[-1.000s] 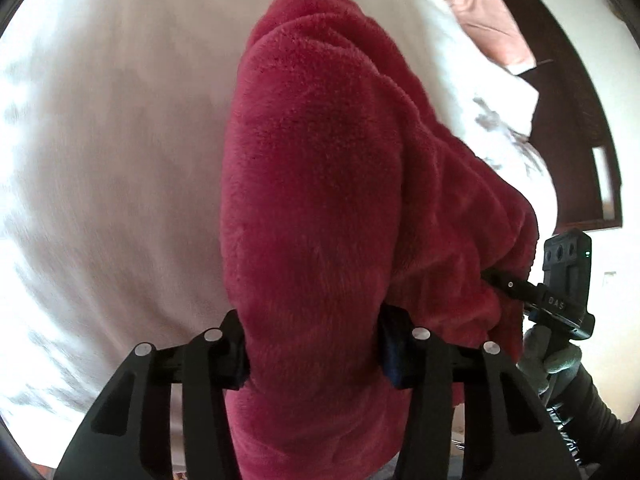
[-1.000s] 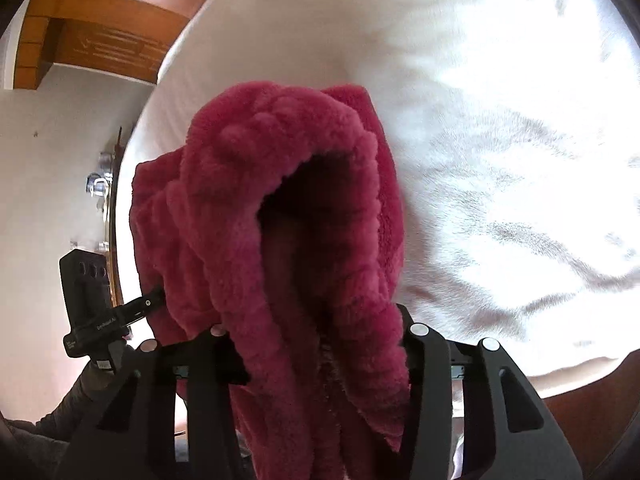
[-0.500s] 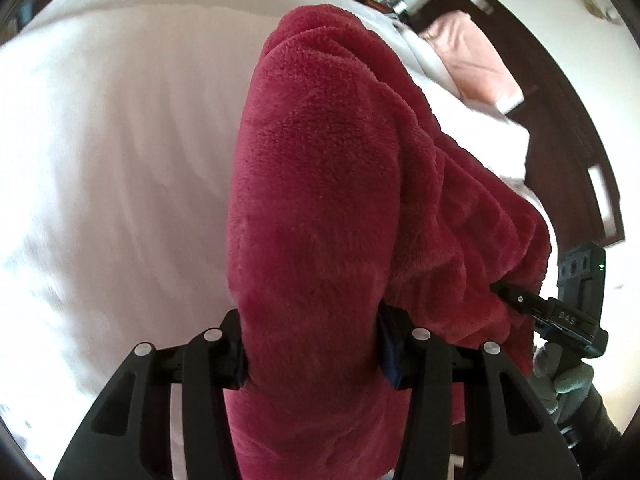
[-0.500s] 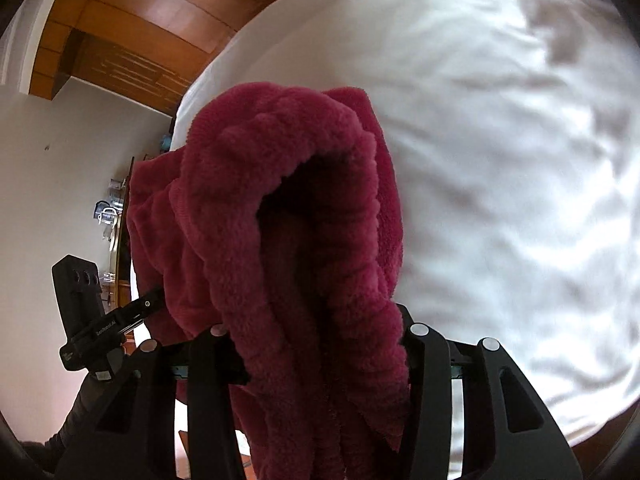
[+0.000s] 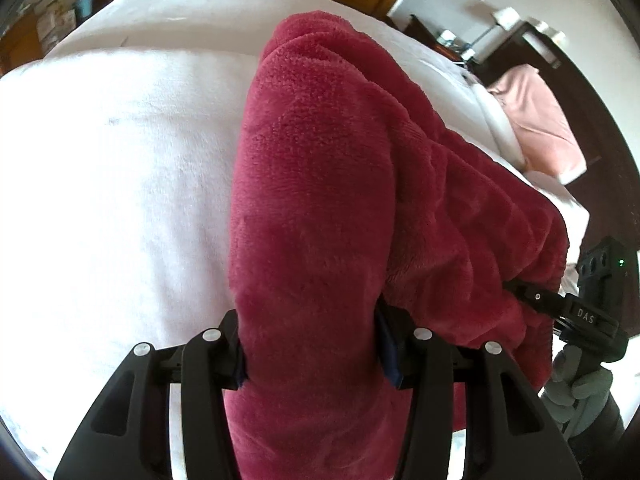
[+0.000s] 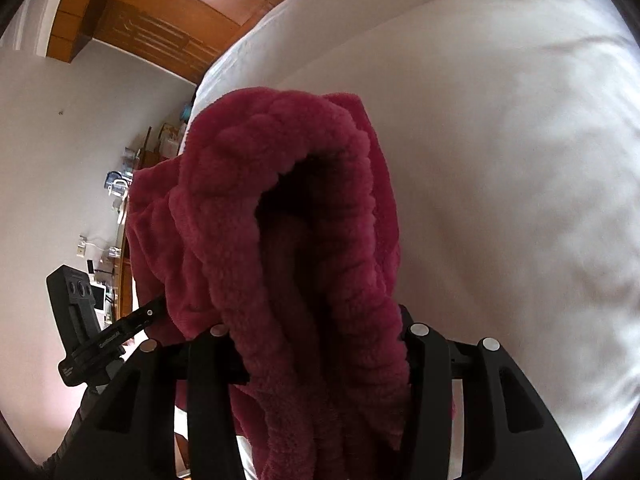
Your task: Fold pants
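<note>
Crimson fleece pants (image 5: 320, 208) hang in the air above a white bed (image 5: 120, 184). A thick fold of them fills my left gripper (image 5: 312, 352), whose pads are shut on the cloth. In the right wrist view the ribbed waistband end of the pants (image 6: 288, 240) bunches up through my right gripper (image 6: 320, 344), which is shut on it. The right gripper (image 5: 560, 308) also shows at the right edge of the left wrist view, biting the same garment, with a gloved hand (image 5: 576, 388) below it. The left gripper (image 6: 120, 332) shows at the left of the right wrist view.
White bedding (image 6: 500, 160) spreads below both grippers. A pink pillow (image 5: 536, 120) lies by a dark headboard (image 5: 592, 92) at the far right. A wooden floor (image 6: 160, 20) and a cluttered side table (image 6: 116, 188) lie beyond the bed's edge.
Both grippers have swept across the bed with the pants and tilted up a little, so more floor, wall and headboard have come into view. Both grips are unchanged.
</note>
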Demonstrator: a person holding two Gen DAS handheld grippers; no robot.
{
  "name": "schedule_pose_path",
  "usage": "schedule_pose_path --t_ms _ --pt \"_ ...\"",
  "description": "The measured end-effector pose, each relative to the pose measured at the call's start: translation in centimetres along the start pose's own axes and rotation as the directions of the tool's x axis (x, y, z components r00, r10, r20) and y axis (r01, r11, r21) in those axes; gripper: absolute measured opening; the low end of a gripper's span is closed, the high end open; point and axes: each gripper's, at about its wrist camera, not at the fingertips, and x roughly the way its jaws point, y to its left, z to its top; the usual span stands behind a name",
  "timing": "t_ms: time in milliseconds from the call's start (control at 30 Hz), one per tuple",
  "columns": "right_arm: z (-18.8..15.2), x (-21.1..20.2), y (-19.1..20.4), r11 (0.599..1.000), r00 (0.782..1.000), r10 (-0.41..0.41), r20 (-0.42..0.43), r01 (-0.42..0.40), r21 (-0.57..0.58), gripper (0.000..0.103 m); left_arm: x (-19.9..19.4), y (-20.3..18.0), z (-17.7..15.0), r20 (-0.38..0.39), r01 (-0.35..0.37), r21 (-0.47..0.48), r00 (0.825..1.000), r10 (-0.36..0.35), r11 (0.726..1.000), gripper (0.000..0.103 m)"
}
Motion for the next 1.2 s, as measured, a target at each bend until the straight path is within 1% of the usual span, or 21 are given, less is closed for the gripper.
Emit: schedule_pose_path --t_ms 67,200,300,333,367,433,500,533,600,667,767,800,933,1000,1067,1100,1200 --pt "-0.1 0.5 -0.4 1.0 1.0 -0.004 -0.015 0.004 -0.005 0.046 1.2 -0.2 0.6 -0.006 -0.014 -0.015 1.0 0.014 1.0 0.049" --pt "0.9 1.8 -0.8 1.0 0.999 -0.015 -0.042 0.014 -0.007 0.047 2.8 -0.4 1.2 -0.015 -0.031 -0.033 0.999 0.03 0.999 0.05" --pt "0.9 2.1 -1.6 1.0 0.998 -0.013 -0.056 0.013 0.003 0.047 3.5 0.0 1.5 -0.019 -0.041 -0.022 0.999 0.04 0.999 0.052" --pt "1.1 2.2 -1.6 1.0 0.998 -0.013 -0.059 0.013 0.005 0.048 4.0 -0.6 1.9 -0.019 -0.045 -0.016 0.999 0.045 0.999 0.053" --pt "1.7 2.6 -1.5 1.0 0.998 -0.013 -0.062 0.014 0.009 0.048 4.4 -1.1 2.1 -0.02 -0.051 -0.008 0.999 0.051 0.999 0.054" --pt "1.8 3.1 -1.7 1.0 0.998 -0.011 -0.065 0.011 0.013 0.051 4.5 -1.1 2.1 -0.019 -0.067 0.007 0.998 0.067 0.998 0.058" --pt "1.8 3.4 -1.9 1.0 0.998 -0.009 -0.064 0.01 0.017 0.054 5.1 -1.7 2.7 -0.016 -0.086 0.021 0.996 0.086 0.996 0.064" --pt "3.2 4.6 -0.8 1.0 0.998 -0.011 -0.062 0.012 0.021 0.055 5.2 -2.0 2.7 -0.01 -0.102 0.034 0.995 0.102 0.994 0.066" --pt "3.7 4.9 -0.4 1.0 0.998 -0.013 -0.057 0.014 0.024 0.058 5.2 -2.2 2.6 0.006 -0.145 0.067 0.989 0.145 0.987 0.074" --pt "4.5 5.1 0.3 1.0 0.999 -0.017 -0.051 0.018 0.022 0.058 5.3 -2.5 2.7 0.018 -0.173 0.102 0.985 0.172 0.98 0.075" --pt "4.3 4.7 0.5 1.0 0.999 -0.025 -0.045 0.026 0.015 0.058 5.0 -3.0 2.3 0.037 -0.219 0.146 0.976 0.216 0.965 0.075" --pt "4.4 4.6 1.2 0.999 0.999 -0.032 -0.038 0.033 0.012 0.058 4.9 -3.5 2.2 0.044 -0.237 0.164 0.971 0.233 0.958 0.075" --pt "4.3 3.3 2.1 0.998 0.998 -0.058 0.002 0.058 -0.005 0.059 5.1 -4.2 2.2 0.06 -0.275 0.194 0.962 0.268 0.942 0.075" --pt "4.2 2.4 2.5 0.996 0.996 -0.082 0.025 0.082 -0.021 0.059 5.2 -4.8 2.2 0.069 -0.291 0.205 0.957 0.283 0.934 0.075" --pt "4.0 1.3 3.5 0.988 0.988 -0.139 0.062 0.142 -0.059 0.059 5.1 -5.1 1.9 0.081 -0.31 0.217 0.951 0.299 0.926 0.075" --pt "4.0 0.9 3.8 0.985 0.985 -0.154 0.075 0.159 -0.07 0.059 4.8 -5.3 1.9 0.086 -0.318 0.223 0.948 0.306 0.922 0.075" --pt "3.5 -0.8 6.1 0.947 0.951 -0.264 0.163 0.287 -0.142 0.058 4.7 -5.9 1.5 0.102 -0.346 0.241 0.938 0.331 0.907 0.075"
